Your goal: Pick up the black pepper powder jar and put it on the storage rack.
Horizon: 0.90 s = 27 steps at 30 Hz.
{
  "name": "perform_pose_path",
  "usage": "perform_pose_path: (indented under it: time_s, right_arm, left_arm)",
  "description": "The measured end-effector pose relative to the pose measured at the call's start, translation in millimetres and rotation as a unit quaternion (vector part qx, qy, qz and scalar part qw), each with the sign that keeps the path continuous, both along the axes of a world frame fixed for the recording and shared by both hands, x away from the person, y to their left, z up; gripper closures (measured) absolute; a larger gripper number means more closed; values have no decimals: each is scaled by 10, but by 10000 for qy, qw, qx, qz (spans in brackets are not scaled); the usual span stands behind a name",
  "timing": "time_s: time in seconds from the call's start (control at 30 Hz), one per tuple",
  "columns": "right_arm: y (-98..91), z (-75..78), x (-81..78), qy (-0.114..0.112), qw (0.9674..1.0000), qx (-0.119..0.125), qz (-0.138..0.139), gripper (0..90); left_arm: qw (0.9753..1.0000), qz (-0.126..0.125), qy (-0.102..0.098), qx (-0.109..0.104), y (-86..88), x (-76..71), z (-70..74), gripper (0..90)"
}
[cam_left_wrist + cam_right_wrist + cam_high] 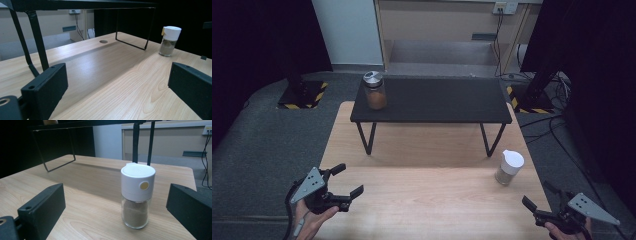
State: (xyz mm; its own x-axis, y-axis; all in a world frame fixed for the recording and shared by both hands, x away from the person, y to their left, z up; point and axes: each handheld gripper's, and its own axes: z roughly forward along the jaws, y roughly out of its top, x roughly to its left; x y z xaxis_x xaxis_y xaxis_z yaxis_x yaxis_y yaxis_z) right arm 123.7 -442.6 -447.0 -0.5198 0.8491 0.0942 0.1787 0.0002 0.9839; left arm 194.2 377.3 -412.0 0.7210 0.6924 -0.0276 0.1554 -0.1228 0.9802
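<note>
The light wooden bench (427,195) carries a low black shelf with thin black metal legs (432,100), taken here as the landmark. A clear glass shaker jar with a white plastic cap and pale brown powder inside (509,168) stands upright on the bench in front of the shelf's right leg, near the bench's right edge. In the right gripper view the shaker jar (137,196) shows a small round yellow mark on the cap and sits between and beyond the two black jaws, touching neither.

The right gripper (542,200) is held in a hand at the near right corner of the bench, just in front of the shaker jar and well forward of the shelf. Its jaws are spread wide and grasp nothing.

The left gripper (348,180) is held in a hand at the near left edge of the bench, in front of the shelf's left leg and well apart from the shaker jar. Its jaws are likewise spread wide with nothing between them.

A clear glass jar with a silver metal lid and brown contents (375,90) stands upright on the shelf's top at its left end.
</note>
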Motion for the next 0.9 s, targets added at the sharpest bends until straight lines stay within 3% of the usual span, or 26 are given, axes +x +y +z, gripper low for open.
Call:
perform_pose_path:
  time_s: [0.6, 0.9]
  right_arm:
    - [26, 10, -25, -1, 9999, 9, -124, 13]
    - [-20, 125, 1, 27, 9999, -70, -143, 15]
  left_arm:
    - [10000, -17, -79, 2, -16, -35, 9, 16]
    - [10000, 16, -46, -51, 5, -29, -6, 15]
